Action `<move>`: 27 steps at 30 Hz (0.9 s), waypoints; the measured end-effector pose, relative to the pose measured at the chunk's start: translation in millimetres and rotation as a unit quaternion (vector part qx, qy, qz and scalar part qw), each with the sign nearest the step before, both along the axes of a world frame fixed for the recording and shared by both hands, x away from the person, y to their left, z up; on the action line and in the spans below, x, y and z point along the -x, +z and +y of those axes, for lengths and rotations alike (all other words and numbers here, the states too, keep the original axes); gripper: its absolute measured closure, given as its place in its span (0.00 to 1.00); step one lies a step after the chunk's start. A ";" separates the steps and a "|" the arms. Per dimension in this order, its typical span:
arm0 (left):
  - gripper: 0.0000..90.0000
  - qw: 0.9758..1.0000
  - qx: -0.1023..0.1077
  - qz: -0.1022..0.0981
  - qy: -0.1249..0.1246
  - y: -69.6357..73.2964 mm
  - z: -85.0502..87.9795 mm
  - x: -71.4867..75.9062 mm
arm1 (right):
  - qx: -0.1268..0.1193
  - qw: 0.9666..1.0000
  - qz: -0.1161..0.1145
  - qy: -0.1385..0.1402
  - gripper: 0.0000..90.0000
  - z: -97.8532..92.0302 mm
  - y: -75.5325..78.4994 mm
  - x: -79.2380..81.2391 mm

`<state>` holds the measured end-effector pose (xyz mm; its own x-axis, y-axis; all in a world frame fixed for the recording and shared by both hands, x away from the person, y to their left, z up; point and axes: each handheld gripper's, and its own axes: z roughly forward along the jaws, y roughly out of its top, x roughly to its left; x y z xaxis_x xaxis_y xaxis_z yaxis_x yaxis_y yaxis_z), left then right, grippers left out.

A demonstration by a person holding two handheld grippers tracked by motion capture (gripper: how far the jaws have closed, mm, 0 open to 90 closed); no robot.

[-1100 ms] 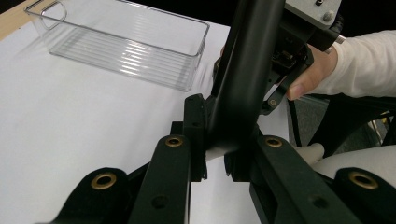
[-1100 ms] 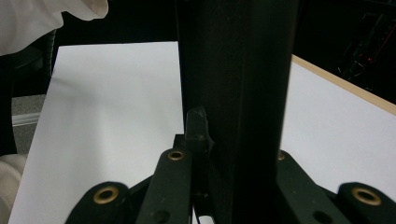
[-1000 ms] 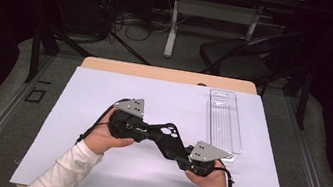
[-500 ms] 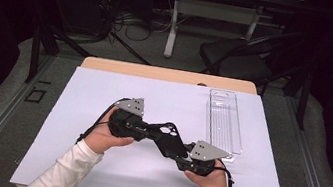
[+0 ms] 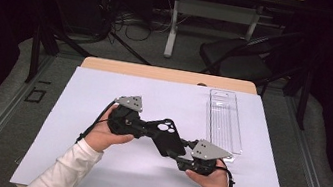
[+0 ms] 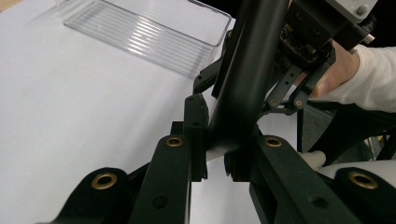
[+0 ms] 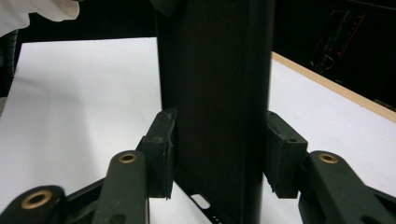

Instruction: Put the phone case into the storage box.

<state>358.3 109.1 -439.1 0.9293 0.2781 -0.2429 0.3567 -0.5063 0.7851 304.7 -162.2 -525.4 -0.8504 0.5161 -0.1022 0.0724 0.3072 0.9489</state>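
I see one table (image 5: 108, 65), and one big white sheet (image 5: 68, 159) covers most of its top. Everything else I place from that sheet.

One clear tray (image 5: 224, 118) lies on the sheet near its far right corner. It is long and thin, with ribs along its bottom. The left gripper view shows it too (image 6: 140, 32), beyond the jaws.

One black phone case (image 5: 165, 136) is held up over the middle of the sheet, a little toward the near edge. It has round camera holes at the end toward my left hand. It is between my two grippers, with one end in each.

I have two grippers. My left gripper (image 5: 141, 129) is over the middle of the sheet, to the left of the case. Its jaws are clamped tight on the thin edge of the case (image 6: 247, 74).

My right gripper (image 5: 184, 158) is nearer the front edge of the sheet, right of the case. Its jaws have just been opening. The case (image 7: 215, 93) stands between its two pads. The pads sit right at its sides, but I cannot tell if they press on it.
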 end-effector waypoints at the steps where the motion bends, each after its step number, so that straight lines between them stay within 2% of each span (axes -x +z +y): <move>1: 0.91 1.000 0.005 0.006 0.003 -0.6 0.1 -0.5 | -0.001 1.000 -0.001 -0.002 0.57 -0.5 0.4 -0.1; 5: 0.91 0.999 0.006 0.032 0.017 -1.0 1.4 -2.6 | -0.007 1.000 -0.004 -0.009 0.56 -2.1 2.0 0.2; 8: 0.91 0.999 0.003 0.045 0.025 -1.3 2.0 -3.4 | -0.010 1.000 -0.004 -0.012 0.55 -2.9 3.0 0.3; 12: 0.91 0.997 0.003 0.068 0.041 -2.7 2.7 -4.8 | -0.012 1.000 -0.002 -0.015 0.53 -3.3 4.3 0.3; 17: 0.91 0.995 -0.008 0.087 0.056 -5.3 3.6 -7.8 | -0.008 1.000 0.000 -0.020 0.51 -3.2 6.2 0.9; 23: 0.91 0.991 -0.014 0.114 0.069 -7.5 4.0 -10.0 | -0.006 1.000 0.009 -0.024 0.47 -2.4 6.6 0.9; 27: 0.91 0.990 -0.020 0.119 0.074 -7.5 4.2 -10.4 | -0.004 1.000 0.010 -0.027 0.45 -1.7 6.9 1.2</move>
